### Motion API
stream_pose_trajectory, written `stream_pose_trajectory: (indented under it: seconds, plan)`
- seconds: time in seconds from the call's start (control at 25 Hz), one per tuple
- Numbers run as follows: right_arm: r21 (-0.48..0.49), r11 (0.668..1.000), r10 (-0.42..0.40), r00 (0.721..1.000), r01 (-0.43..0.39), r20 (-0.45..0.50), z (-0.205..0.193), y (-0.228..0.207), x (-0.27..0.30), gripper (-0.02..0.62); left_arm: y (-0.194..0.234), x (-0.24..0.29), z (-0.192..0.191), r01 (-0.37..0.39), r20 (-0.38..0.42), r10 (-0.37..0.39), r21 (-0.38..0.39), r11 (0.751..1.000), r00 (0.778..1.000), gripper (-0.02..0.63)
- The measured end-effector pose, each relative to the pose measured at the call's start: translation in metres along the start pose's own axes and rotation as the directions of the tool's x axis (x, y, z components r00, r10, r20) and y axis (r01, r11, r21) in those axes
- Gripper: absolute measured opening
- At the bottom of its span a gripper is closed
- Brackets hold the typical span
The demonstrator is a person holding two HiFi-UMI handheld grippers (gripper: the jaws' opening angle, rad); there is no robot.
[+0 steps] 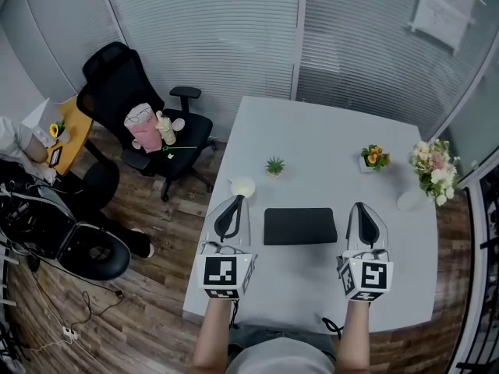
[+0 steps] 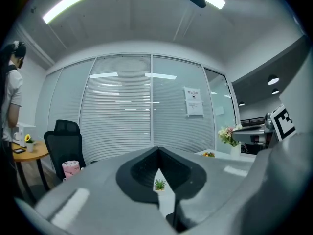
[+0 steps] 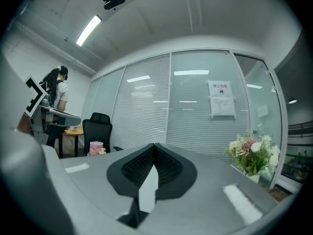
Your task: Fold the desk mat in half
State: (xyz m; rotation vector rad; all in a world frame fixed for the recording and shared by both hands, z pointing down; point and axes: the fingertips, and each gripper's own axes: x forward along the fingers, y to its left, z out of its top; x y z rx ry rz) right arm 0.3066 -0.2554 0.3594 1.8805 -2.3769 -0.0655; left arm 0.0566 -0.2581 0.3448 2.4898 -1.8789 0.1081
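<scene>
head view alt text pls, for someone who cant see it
Seen from above, a dark desk mat lies flat on a pale table between the left gripper and the right gripper, both shut and neither touching it. A green plant, orange flowers and a bouquet stand beyond it.

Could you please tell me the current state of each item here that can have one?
Left tongs: shut, nothing between them.
Right tongs: shut, nothing between them.
Desk mat: lying flat on the table, gripped by neither tongs.
Office chair: seat taken by a pink toy.
</scene>
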Motion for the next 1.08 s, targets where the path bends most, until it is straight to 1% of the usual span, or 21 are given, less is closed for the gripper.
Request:
stream_pose_trajectory:
  seconds: [0.24,0.8,1.08]
  plan:
    - [0.003,1.000,-0.011,1.000,0.011,0.001,0.005,-0.001,-0.002,0.023,-0.001,-0.002,0.004,0.009,-0.004,-0.009,-0.004,1.000,1.000,0.002]
    - [0.011,1.000,-0.027,1.000,0.027,-0.001,0.002,-0.007,-0.005,0.023,-0.002,-0.004,0.002,-0.002,-0.004,0.002,-0.001,1.000,1.000,0.002]
    - [0.014,0.999,-0.034,0.999,0.034,0.000,0.002,-0.012,-0.005,0.023,-0.006,0.000,0.000,0.003,-0.020,-0.003,-0.012,1.000,1.000,0.002]
